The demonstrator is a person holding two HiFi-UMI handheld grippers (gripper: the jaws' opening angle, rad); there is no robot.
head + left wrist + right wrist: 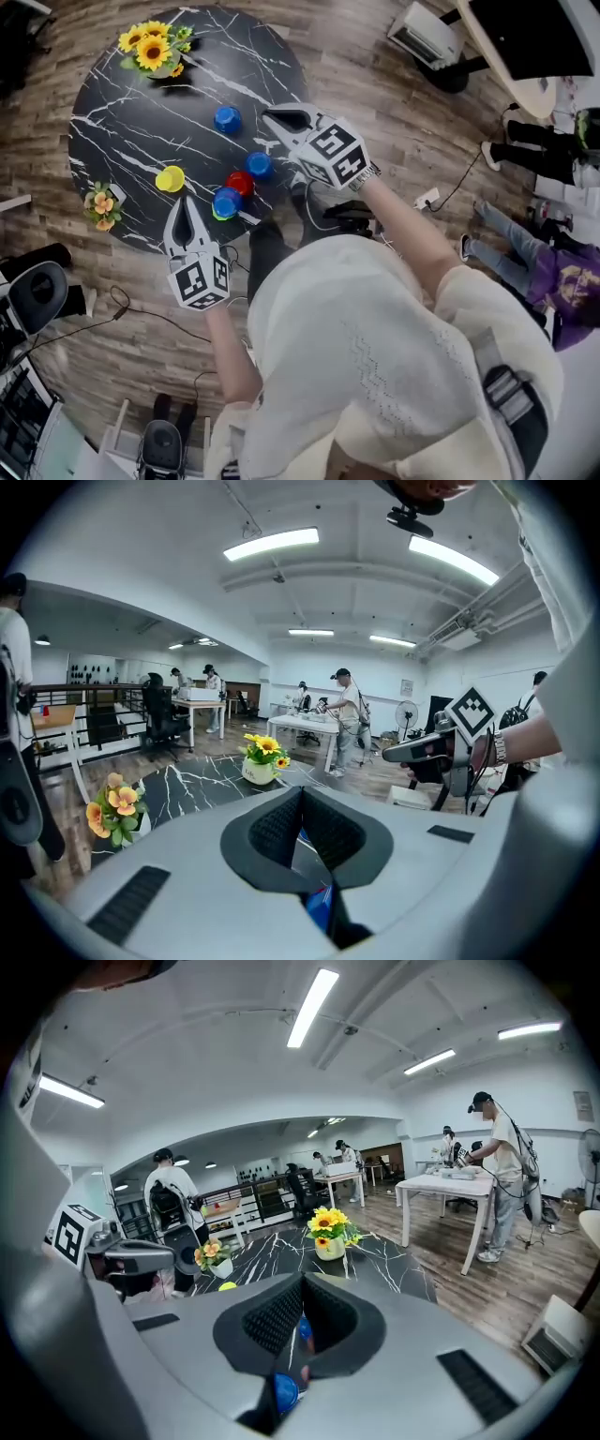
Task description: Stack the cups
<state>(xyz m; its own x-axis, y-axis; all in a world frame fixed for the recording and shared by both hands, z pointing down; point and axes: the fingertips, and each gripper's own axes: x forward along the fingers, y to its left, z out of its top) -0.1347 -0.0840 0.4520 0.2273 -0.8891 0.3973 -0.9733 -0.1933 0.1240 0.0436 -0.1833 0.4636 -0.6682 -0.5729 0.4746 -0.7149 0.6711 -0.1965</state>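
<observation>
Head view, with both gripper views. Your left gripper (185, 204) has its jaws brought fully together with nothing clamped between them; in the left gripper view the two dark pads meet in a closed line, and a patch of blue shows through the gap beneath them. In the head view its tips point toward the table's (122, 131) near edge and lie between the yellow cup (170, 178) and the near blue cup (226, 202), just beside the latter. A sliver of green shows at that cup's lower edge; what it belongs to cannot be told.

Your right gripper (266, 114) likewise has its jaws together and holds nothing. It points leftward across the right part of the table, its tips near the far blue cup (227, 119) and above the mid blue cup (260, 165) in the picture. In the right gripper view two spots of blue show through the gap under the closed pads.

The cups stand apart in a loose group on the black marbled round top. The red cup (241, 182) sits between the mid blue cup and the near blue cup, touching or almost touching both. The yellow cup stands alone to the left, and the far blue cup stands alone further in.

The sunflowers (153, 49) are at the table's far rim and the orange flowers (101, 203) at its left rim, both well apart from the cups
</observation>
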